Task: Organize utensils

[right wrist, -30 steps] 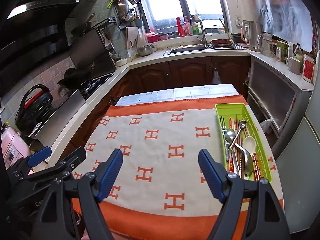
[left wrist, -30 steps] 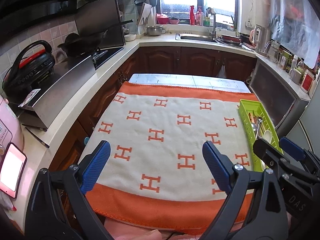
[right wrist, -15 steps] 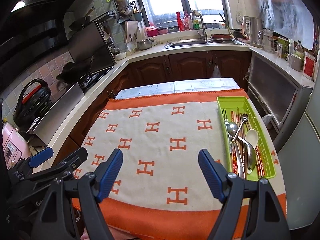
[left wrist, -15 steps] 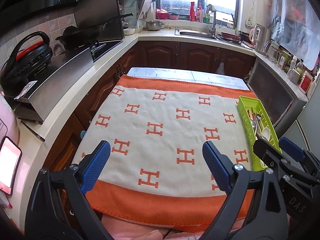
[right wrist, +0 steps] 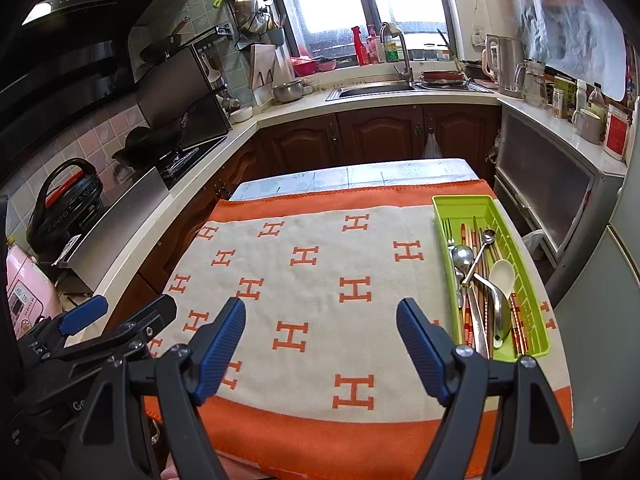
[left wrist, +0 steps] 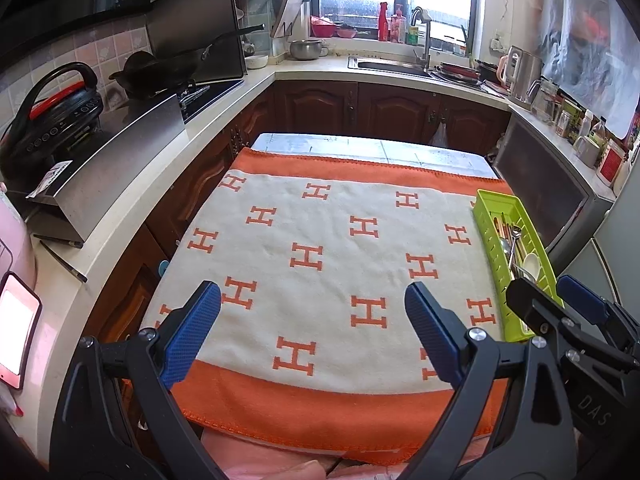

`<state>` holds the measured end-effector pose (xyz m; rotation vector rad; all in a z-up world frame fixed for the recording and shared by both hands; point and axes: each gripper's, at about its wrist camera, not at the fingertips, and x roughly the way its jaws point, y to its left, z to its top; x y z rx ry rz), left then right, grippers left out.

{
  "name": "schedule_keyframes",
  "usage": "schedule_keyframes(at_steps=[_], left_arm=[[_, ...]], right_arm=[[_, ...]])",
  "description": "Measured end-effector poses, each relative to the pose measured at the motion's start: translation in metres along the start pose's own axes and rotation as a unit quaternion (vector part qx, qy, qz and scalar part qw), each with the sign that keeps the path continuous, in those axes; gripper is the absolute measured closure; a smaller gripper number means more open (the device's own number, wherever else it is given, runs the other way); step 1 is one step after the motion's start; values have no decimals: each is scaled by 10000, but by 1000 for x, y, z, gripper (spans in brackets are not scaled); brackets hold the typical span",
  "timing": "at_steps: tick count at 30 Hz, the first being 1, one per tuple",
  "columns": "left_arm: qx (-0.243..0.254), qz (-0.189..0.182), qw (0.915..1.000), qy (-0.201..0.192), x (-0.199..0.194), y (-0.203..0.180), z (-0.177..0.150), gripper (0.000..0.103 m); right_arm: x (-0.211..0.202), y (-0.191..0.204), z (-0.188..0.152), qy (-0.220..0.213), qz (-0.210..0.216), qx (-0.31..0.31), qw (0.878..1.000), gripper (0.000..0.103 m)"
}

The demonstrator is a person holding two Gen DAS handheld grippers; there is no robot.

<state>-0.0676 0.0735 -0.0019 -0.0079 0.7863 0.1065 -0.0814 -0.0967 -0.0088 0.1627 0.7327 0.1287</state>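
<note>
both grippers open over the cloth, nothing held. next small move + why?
Probably move the right gripper forward and right toward the green tray. It is open, empty and nearer; the utensils, including the white spoon, lie jumbled there. The left gripper is open over bare cloth.

Bare cloth [right wrist: 320, 280] beside tray [right wrist: 440, 216]

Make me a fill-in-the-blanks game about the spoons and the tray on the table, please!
1. The utensils lie in a long plastic tray coloured ____.
2. The cream blanket under the tray has an orange letter ____ pattern.
3. The white plastic spoon lies ____ the tray.
4. The left gripper and the right gripper both hold ____.

Missing words: green; H; inside; nothing
</note>
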Motion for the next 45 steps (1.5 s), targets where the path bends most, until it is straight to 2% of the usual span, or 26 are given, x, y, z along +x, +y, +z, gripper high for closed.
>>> schedule_keyframes(at_steps=[45], left_arm=[[-5,-79,9999,154,17,-5,-6,11]], right_arm=[[4,-5,-3,61,17,90,9999,25]])
